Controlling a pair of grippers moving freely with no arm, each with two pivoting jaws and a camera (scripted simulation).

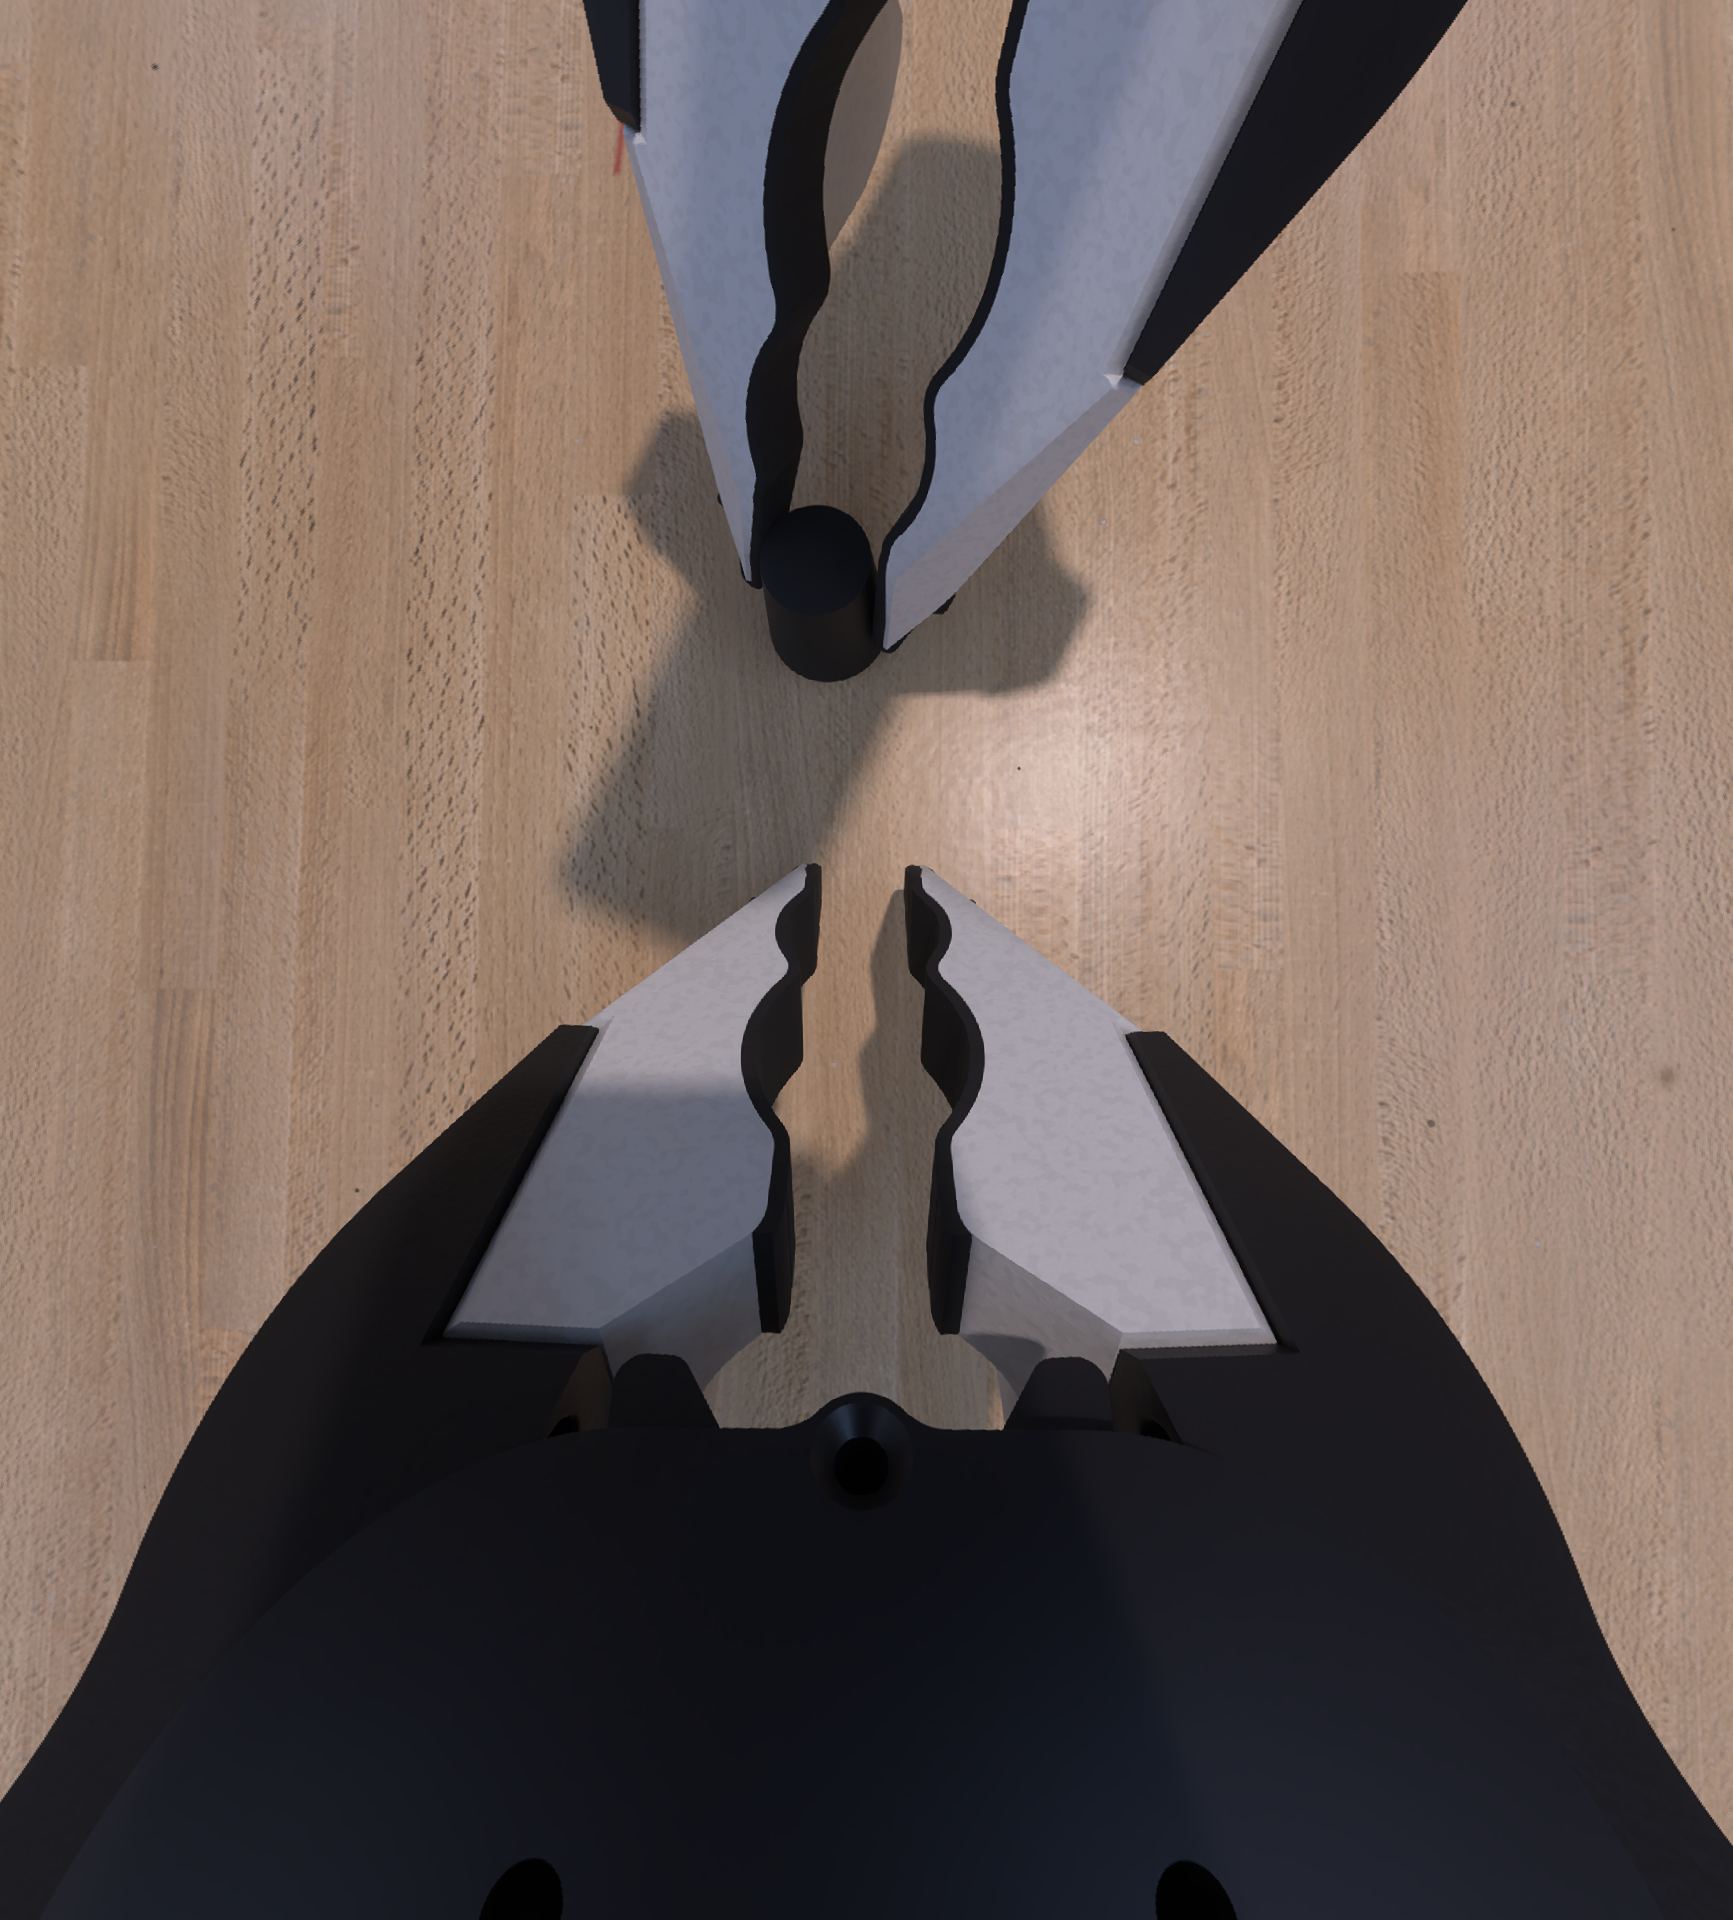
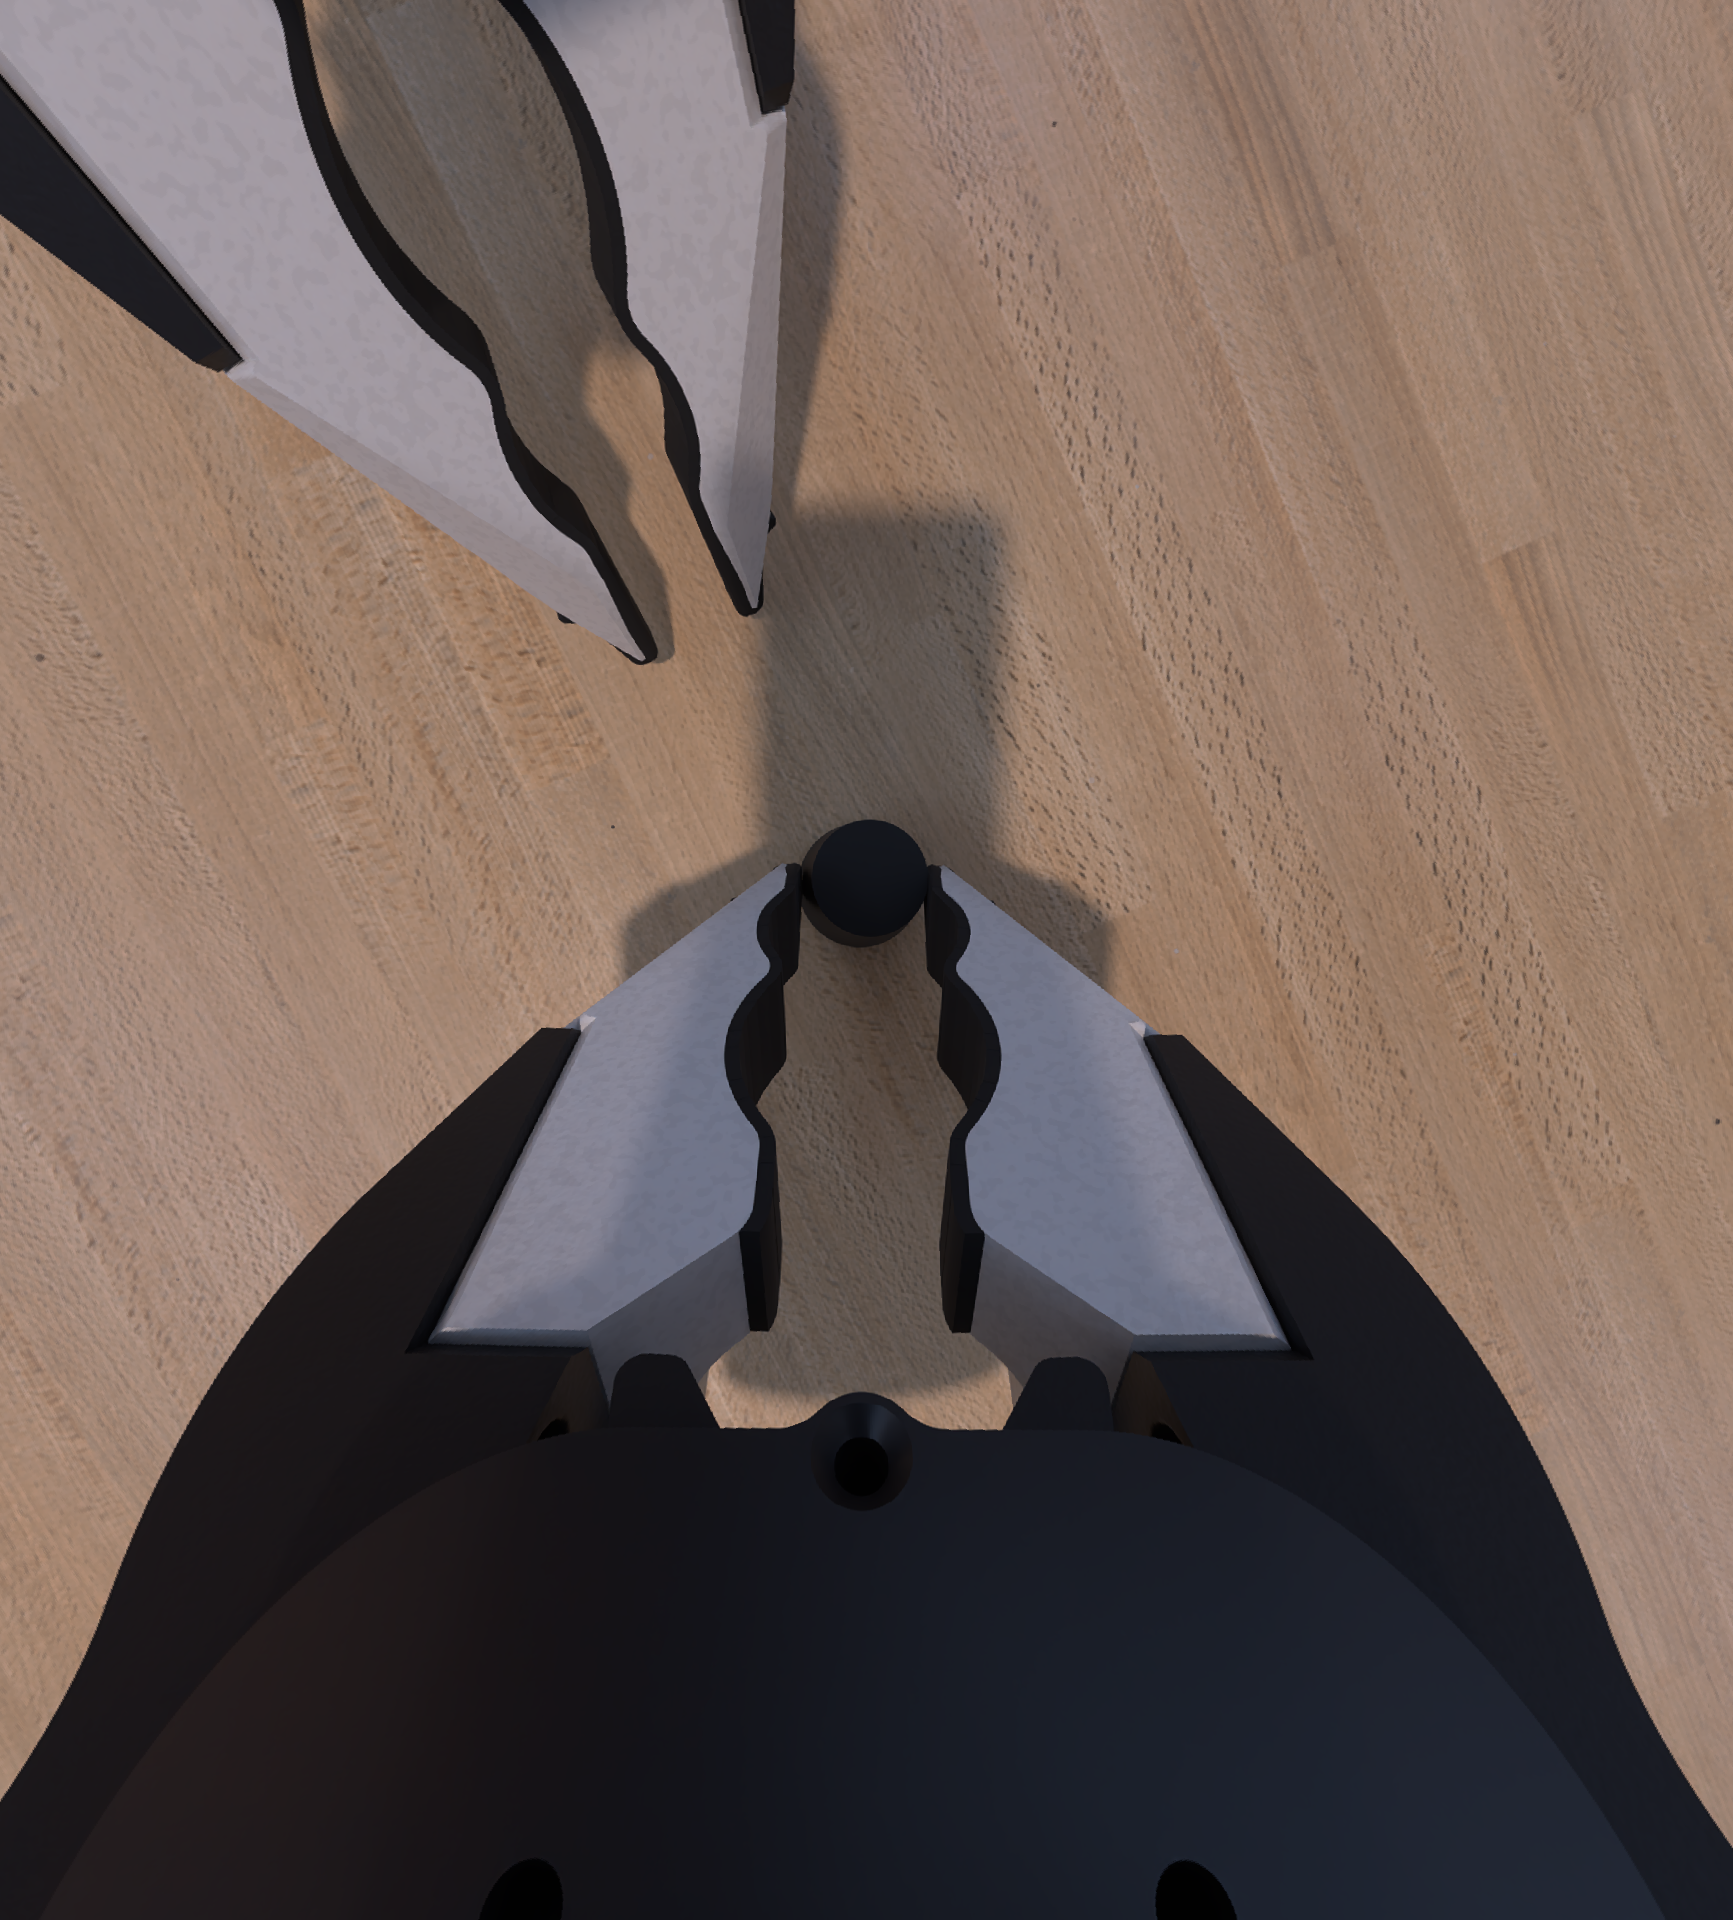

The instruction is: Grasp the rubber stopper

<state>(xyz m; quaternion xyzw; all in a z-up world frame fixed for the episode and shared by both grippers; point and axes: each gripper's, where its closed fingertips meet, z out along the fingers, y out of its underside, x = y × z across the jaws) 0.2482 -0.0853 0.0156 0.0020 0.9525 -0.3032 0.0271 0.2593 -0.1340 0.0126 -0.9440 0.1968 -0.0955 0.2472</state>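
Both wrist cameras look steeply down, close above the shared wooden tabletop (image 1: 218,727), facing each other.

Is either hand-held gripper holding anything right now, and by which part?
The right hand-held gripper pinches the black rubber stopper by its round sides, between its fingertips. The left hand-held gripper holds nothing.

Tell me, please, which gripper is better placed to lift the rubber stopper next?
The right gripper: its fingertips already sit against both sides of the stopper on the table. The left gripper holds nothing, jaws nearly shut, short of the stopper.
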